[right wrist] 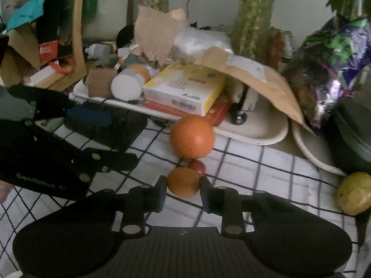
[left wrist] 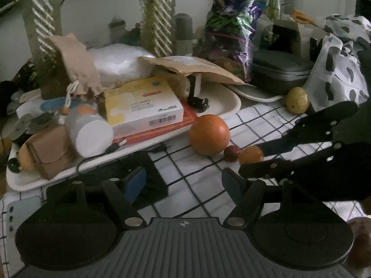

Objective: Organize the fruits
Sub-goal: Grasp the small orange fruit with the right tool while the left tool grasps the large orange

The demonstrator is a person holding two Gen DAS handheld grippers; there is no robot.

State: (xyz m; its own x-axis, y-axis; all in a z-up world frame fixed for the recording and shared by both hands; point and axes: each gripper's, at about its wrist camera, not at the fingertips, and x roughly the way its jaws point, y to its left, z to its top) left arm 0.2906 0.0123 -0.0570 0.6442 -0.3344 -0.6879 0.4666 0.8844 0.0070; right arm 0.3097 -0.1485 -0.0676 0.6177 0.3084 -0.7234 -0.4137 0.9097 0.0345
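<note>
Grip check first: right gripper [right wrist: 183, 186] closed on small orange [right wrist: 183, 182], 1 pad against each side at about mid-height. Left gripper [left wrist: 183, 180] open, nothing between its blue pads, hanging over checked cloth [left wrist: 201, 192] just near of the fruit row.

Location of the fruit: small orange on the cloth, near end of a tight row of 3. Just far of it, touching or nearly so, dark red fruit [right wrist: 197, 166]; beyond that, big orange [right wrist: 192, 137] against the rim of cluttered white tray [right wrist: 266, 136]. Far off to the right, alone on the cloth, yellow-green fruit [right wrist: 353, 193].

Advice for lifting well:
- Straight up before any sideways travel; red fruit sits so close that a drag would likely send it rolling.
- Firm but not crushing pressure; round, smooth skin, apt to squirt out of flat pads if pinched off-centre. Hold looks centred now, so no re-grip needed.
- Steady wrist on the way; a tilt could let the ball roll forward out of the pads.
- Left tool kept back and low, clear of the lifting path, ready for the red fruit or big orange next.
- Destination not evident from either view; no empty bowl in sight, so choice of a spot before moving far.
</note>
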